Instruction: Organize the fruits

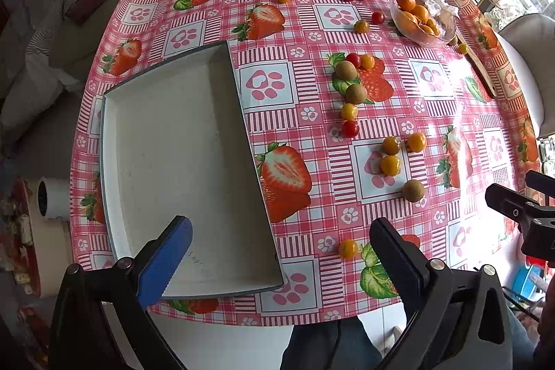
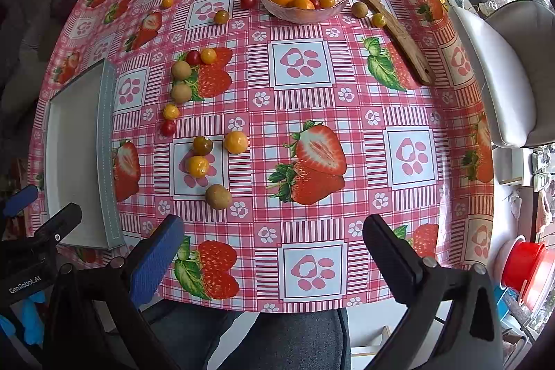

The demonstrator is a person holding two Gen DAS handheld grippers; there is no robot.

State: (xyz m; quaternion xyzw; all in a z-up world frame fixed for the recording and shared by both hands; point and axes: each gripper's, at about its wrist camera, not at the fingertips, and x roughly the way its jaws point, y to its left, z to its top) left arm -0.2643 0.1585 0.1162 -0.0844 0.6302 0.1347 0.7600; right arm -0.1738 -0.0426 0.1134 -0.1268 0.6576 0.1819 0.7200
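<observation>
Two hand-held grippers hover at the near edge of a table covered in a pink checked, strawberry-print oilcloth (image 2: 312, 85), the sorting apparently yet to begin. The left gripper (image 1: 281, 252) and the right gripper (image 2: 274, 252) both stand wide open and hold nothing. Small loose fruits lie scattered across the cloth: a brown kiwi-like berry (image 2: 218, 196) nearest the right gripper, yellow-orange cherry tomatoes (image 2: 236, 142) just beyond it, red cherry tomatoes (image 2: 168, 128) farther up. A shallow rectangular white tray with a grey rim (image 1: 180, 162) sits on the left side, empty. A clear glass bowl (image 2: 305, 14) at the far side holds mandarins and what looks like a red tomato. The next move likely calls for one gripper to reach out, close gently on a round fruit that may roll, and carry it to a container.
</observation>
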